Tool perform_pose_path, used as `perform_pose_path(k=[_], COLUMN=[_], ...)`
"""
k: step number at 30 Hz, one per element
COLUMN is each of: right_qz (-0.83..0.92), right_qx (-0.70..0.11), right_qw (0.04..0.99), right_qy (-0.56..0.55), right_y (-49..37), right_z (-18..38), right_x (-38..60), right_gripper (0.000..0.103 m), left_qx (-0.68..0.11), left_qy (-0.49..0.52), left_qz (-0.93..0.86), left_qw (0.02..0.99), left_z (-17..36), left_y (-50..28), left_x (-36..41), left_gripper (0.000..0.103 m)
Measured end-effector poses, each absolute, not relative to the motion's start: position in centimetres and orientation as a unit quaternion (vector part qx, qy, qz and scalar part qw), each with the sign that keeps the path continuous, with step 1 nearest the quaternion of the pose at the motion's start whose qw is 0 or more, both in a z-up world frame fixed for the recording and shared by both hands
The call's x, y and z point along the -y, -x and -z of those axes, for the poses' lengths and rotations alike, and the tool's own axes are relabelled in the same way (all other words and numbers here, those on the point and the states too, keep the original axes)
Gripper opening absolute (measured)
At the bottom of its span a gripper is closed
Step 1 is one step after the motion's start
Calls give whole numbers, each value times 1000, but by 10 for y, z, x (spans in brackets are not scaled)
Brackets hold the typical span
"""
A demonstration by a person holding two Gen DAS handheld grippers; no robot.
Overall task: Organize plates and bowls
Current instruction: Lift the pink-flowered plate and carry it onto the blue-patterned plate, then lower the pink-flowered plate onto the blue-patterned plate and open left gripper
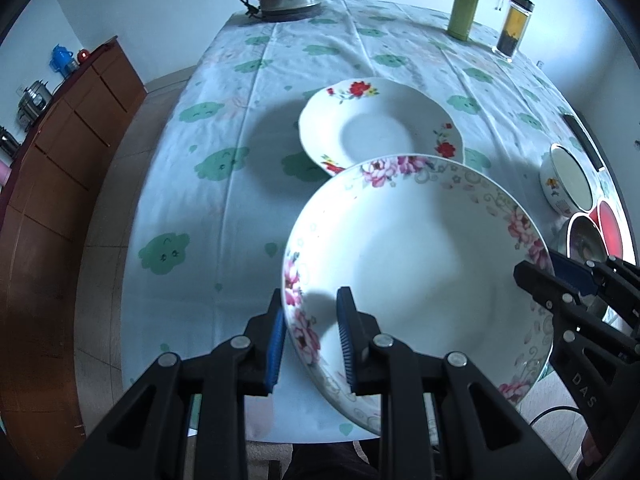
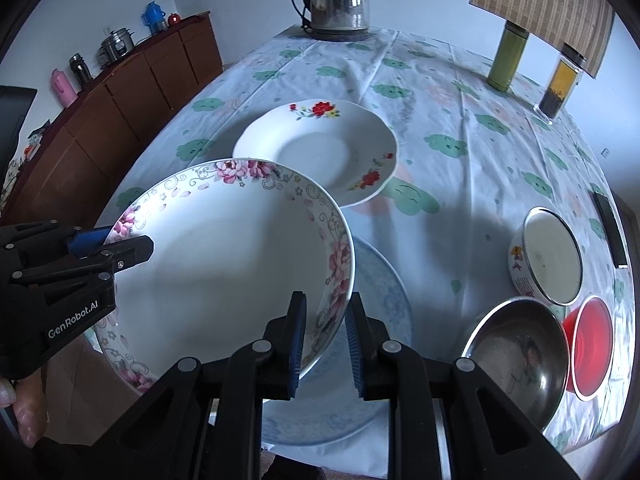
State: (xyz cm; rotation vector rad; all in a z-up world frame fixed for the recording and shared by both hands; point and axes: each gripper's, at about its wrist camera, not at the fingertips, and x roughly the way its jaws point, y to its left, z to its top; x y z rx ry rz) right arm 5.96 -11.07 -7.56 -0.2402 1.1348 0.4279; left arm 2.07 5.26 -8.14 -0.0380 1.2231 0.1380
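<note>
A large white plate with pink flowers on its rim (image 1: 420, 260) (image 2: 224, 272) hangs tilted above the table, held from both sides. My left gripper (image 1: 310, 336) is shut on its left rim and also shows at the left of the right wrist view (image 2: 116, 242). My right gripper (image 2: 326, 344) is shut on the opposite rim, and the left wrist view catches it at the right (image 1: 548, 270). Behind the held plate, a white plate with red flowers (image 1: 380, 128) (image 2: 316, 148) lies on the tablecloth. A pale blue patterned plate (image 2: 384, 300) lies on the table partly under the held plate.
At the right stand an enamel bowl (image 2: 552, 256), a steel bowl (image 2: 520, 352) and a red bowl (image 2: 592, 340). A kettle (image 2: 340, 0), a green bottle (image 2: 508, 60) and a jar (image 2: 558, 84) stand along the far edge. A dark phone (image 2: 610, 232) lies far right, and a wooden sideboard (image 1: 60, 152) stands left.
</note>
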Motion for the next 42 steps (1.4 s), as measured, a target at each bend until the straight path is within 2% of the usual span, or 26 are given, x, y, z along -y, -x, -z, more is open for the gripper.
perform_pose_path(k=[42], right_qz=[-148], right_qx=[-547], right_qw=[818], right_qy=[99], right_y=[-47], right_z=[87], right_x=[144], right_gripper=[22], left_qx=[-589], left_qy=[-8], left_qz=[-13], left_qw=[808], left_z=[97], left_y=[-23], left_x=[-17], left_gripper=[22])
